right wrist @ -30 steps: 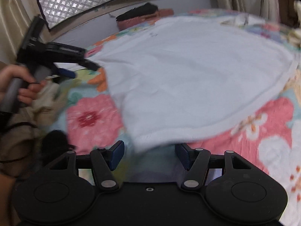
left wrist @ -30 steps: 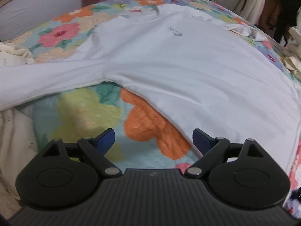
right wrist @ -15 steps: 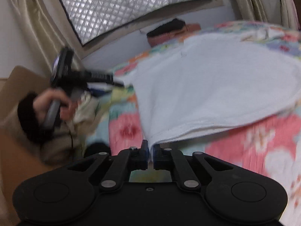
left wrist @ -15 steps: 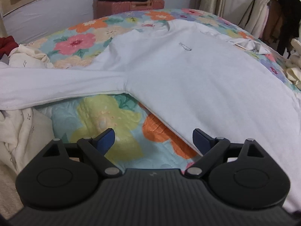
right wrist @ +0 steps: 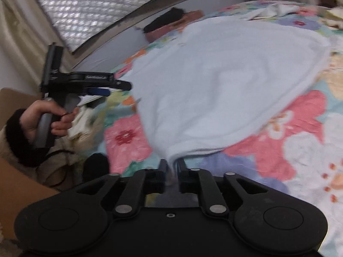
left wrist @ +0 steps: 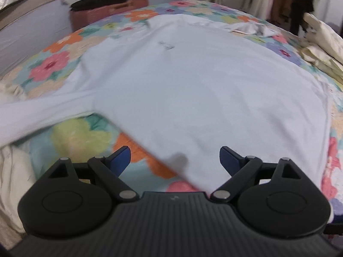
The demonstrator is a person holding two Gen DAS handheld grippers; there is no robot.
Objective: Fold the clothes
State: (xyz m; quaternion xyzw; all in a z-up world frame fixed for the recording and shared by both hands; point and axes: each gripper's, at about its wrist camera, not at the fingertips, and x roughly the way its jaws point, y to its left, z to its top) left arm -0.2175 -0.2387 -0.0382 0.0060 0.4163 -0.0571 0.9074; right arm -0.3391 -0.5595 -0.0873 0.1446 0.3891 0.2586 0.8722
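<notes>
Bedspread (right wrist: 304, 150) under shirt (right wrist: 225, 81), hem blurred

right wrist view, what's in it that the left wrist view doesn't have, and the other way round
Only the right wrist view shows the person's hand holding the left gripper from the side, the quilted silver panel on the wall, and the right gripper with the shirt hem bunched between its fingers. Only the left wrist view shows the shirt's long sleeve stretching left, its small chest mark, and the left gripper's wide-open blue pads. Both show the white shirt spread on the floral bedspread.
</notes>
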